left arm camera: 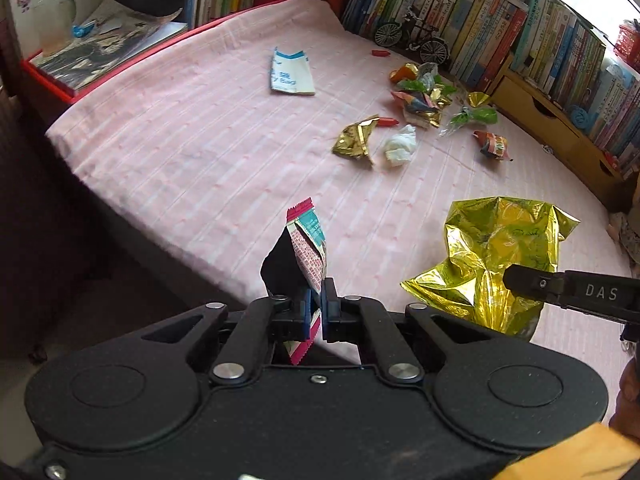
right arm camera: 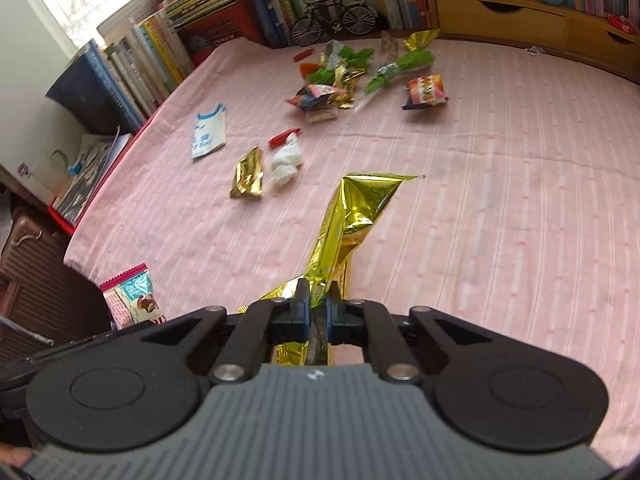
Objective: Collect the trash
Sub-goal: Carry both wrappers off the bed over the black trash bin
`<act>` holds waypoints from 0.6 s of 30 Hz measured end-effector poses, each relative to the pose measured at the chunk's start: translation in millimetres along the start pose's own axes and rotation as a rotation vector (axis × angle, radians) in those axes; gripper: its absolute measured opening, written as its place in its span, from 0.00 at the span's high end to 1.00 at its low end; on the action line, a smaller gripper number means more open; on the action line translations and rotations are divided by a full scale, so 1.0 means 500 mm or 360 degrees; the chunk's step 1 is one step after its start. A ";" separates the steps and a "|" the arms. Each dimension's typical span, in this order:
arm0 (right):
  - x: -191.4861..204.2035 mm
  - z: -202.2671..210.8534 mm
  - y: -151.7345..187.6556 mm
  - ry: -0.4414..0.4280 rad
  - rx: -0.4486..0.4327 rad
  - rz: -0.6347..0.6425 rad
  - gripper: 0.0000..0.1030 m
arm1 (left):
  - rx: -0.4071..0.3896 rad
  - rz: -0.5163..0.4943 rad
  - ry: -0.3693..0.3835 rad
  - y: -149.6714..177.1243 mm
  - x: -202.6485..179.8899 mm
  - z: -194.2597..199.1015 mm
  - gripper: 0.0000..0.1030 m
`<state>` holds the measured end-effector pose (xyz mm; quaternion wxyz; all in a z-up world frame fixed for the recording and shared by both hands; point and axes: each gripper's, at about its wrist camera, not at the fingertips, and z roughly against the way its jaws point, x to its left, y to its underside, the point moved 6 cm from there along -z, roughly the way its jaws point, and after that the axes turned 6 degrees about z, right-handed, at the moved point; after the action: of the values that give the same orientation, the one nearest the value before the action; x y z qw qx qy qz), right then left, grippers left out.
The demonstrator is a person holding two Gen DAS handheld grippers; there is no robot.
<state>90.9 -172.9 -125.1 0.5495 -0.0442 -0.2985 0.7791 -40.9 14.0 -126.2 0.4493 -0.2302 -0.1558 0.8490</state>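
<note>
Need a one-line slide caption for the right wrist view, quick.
Right gripper shut on a gold foil bag above the pink tablecloth, with more wrappers scattered beyond.

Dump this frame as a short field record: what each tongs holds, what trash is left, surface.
left tongs: shut on pink-edged snack wrapper
right tongs: shut on gold foil bag
surface: pink striped cloth
loose near centre: small gold wrapper, white tissue wad, red piece
loose far side: mixed wrapper pile, orange snack pack
other: white and blue paper bag, lying flat
backdrop: books, model bicycle
</note>
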 end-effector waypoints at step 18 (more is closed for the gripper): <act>0.268 -0.032 0.273 -0.0136 0.0225 0.0585 0.90 | 0.0366 0.0065 -0.0092 0.238 0.257 -0.062 0.96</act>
<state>-68.6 -77.5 -173.5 0.3867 -0.0262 -0.2528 0.8865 -169.7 57.6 -240.9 0.4507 -0.1557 -0.0655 0.8765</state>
